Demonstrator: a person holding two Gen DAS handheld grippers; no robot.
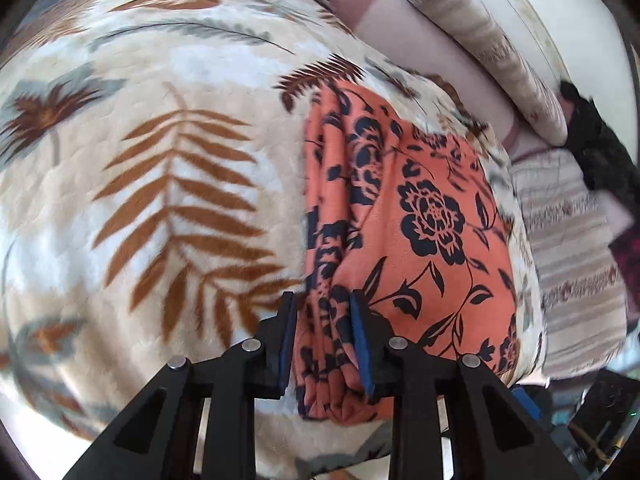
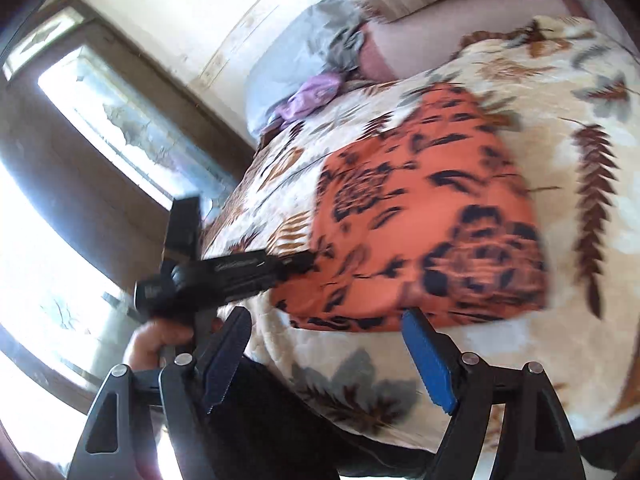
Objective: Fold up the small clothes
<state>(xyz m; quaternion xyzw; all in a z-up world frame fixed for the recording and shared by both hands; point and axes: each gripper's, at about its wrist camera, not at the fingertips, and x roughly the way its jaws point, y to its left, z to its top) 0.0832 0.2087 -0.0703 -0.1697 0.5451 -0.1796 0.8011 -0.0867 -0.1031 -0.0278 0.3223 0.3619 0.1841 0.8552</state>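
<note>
The folded garment (image 1: 420, 232) lies on the blanket (image 1: 160, 160), near its right edge in the left wrist view. Behind it, pillows (image 1: 480, 40) line the headboard. A striped cloth (image 1: 572, 248) lies right of the blanket.

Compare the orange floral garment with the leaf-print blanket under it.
The orange floral garment is bright orange with dark navy flowers; the leaf-print blanket is cream with brown fern leaves and grey blooms. The garment is a small folded bundle showing stacked edges on one side; the blanket lies spread wide across the bed. The garment looks thin and smooth, the blanket plush. Both carry plant prints.
</note>
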